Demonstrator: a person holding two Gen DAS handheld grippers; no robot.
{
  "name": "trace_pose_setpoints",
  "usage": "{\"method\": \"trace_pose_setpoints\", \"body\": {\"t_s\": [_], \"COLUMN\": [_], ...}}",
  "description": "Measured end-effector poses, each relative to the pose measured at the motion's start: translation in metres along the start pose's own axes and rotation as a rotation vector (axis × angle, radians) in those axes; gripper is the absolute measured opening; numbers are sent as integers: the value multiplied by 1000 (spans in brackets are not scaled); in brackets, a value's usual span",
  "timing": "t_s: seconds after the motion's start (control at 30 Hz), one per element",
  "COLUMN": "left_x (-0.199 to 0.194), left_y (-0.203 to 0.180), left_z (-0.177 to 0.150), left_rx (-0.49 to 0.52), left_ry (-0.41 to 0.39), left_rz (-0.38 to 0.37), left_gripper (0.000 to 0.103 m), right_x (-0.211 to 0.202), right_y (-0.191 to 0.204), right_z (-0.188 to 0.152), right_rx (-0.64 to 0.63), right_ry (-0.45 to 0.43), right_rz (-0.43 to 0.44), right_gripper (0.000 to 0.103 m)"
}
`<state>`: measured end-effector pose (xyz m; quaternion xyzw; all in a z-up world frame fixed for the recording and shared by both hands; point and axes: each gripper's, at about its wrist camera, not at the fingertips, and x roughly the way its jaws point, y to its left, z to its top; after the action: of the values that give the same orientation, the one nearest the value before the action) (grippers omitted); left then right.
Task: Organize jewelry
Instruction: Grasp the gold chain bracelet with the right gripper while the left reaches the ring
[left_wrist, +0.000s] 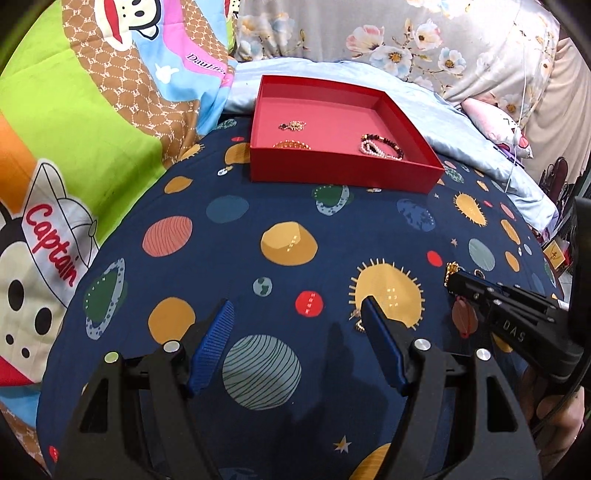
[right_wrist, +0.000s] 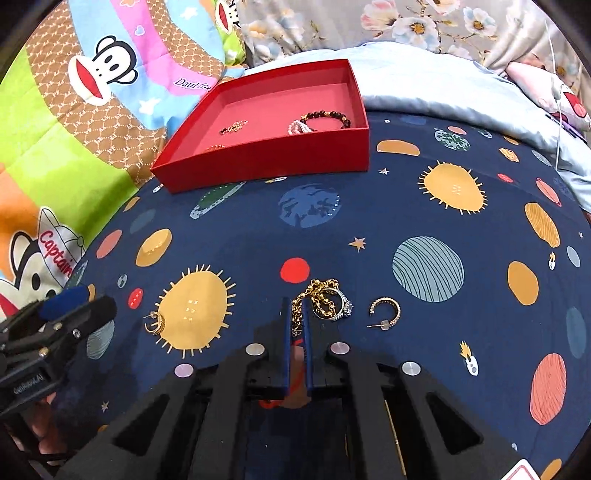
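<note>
A red box (left_wrist: 343, 171) (right_wrist: 266, 166) sits on the planet-print sheet and holds a dark bead bracelet (right_wrist: 328, 114), a pearl bracelet (left_wrist: 373, 149) and small gold pieces (left_wrist: 293, 125). My right gripper (right_wrist: 295, 314) is shut on a gold chain (right_wrist: 317, 295) that lies on the sheet, tangled with a silver ring (right_wrist: 341, 308). A gold hoop earring (right_wrist: 388, 312) lies to its right and a gold ear cuff (right_wrist: 154, 323) to its left. My left gripper (left_wrist: 295, 314) is open and empty above the sheet, with the ear cuff (left_wrist: 357, 325) by its right finger.
A cartoon monkey quilt (left_wrist: 74, 147) lies at the left. A pale blue satin cover (left_wrist: 424, 110) and floral pillows (left_wrist: 369, 33) lie behind the box. The right gripper also shows in the left wrist view (left_wrist: 458, 282) at the right.
</note>
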<state>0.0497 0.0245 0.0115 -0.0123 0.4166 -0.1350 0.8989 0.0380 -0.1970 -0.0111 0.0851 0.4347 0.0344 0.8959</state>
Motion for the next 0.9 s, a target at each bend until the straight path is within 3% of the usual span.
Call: {"method": "trace_pose_setpoints", "body": {"t_s": [0.4, 0.7, 0.9], "left_x": [-2, -3, 14], "left_y": [-7, -47, -91], "left_z": [-3, 9, 14], "left_rx": [1, 44, 116], "left_ry": [14, 16, 36], "left_rz": [-29, -134, -178], "left_gripper": [69, 69, 69], "right_x": [-60, -71, -69], "right_y": [3, -10, -30], "right_z": [-21, -66, -76], "right_rx": [37, 90, 153], "right_ry": [-64, 27, 39], "right_rz": [145, 133, 100], "right_gripper": [3, 3, 3]}}
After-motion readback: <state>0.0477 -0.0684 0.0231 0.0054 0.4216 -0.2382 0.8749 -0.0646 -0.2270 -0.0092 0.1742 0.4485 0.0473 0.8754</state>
